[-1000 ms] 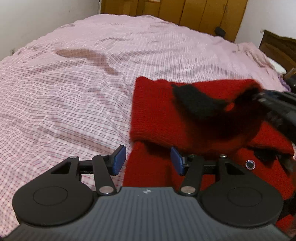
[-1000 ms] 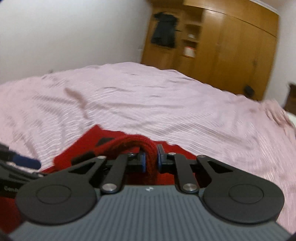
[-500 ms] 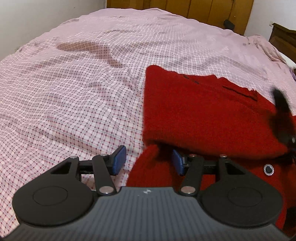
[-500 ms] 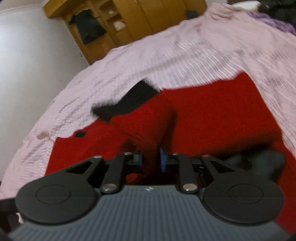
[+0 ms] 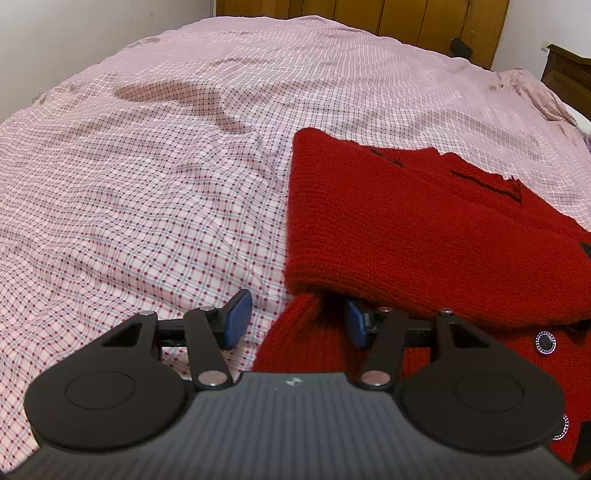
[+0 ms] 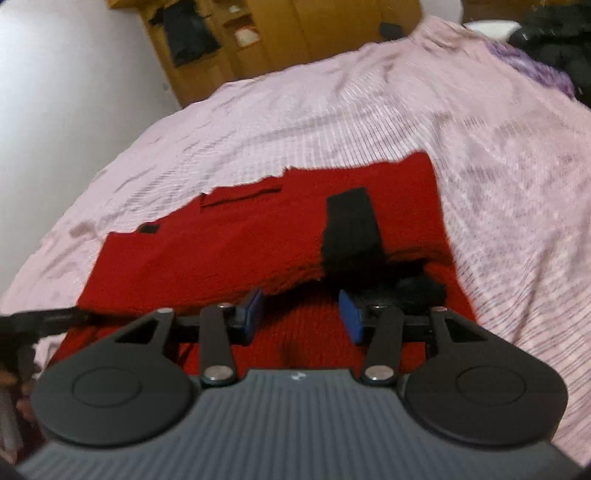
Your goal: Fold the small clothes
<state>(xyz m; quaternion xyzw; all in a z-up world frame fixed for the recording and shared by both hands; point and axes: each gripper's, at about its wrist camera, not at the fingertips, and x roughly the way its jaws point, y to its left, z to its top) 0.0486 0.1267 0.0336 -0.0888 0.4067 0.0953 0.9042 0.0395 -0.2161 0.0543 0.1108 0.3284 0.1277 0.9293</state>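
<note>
A small red knitted cardigan (image 5: 424,236) with black trim lies on the pink checked bedsheet (image 5: 147,184), its lower half folded up over the rest. My left gripper (image 5: 295,317) is open at the fold's near left corner, with a red sleeve between its fingers. In the right wrist view the cardigan (image 6: 240,236) lies flat with a black cuff (image 6: 351,229) folded across it. My right gripper (image 6: 301,314) is open just above the red knit, holding nothing. The left gripper's tip (image 6: 44,317) shows at the left edge.
The bed is wide, with rumpled sheet to the left and beyond the cardigan. Wooden wardrobes (image 5: 406,22) stand behind the bed. A white wall (image 6: 55,92) is on the left. Dark and purple clothes (image 6: 546,44) lie at the far right.
My right gripper carried the sleeve across the cardigan, laid it down and opened. The folded cardigan now lies flat. My left gripper stayed open in nearly the same place.
</note>
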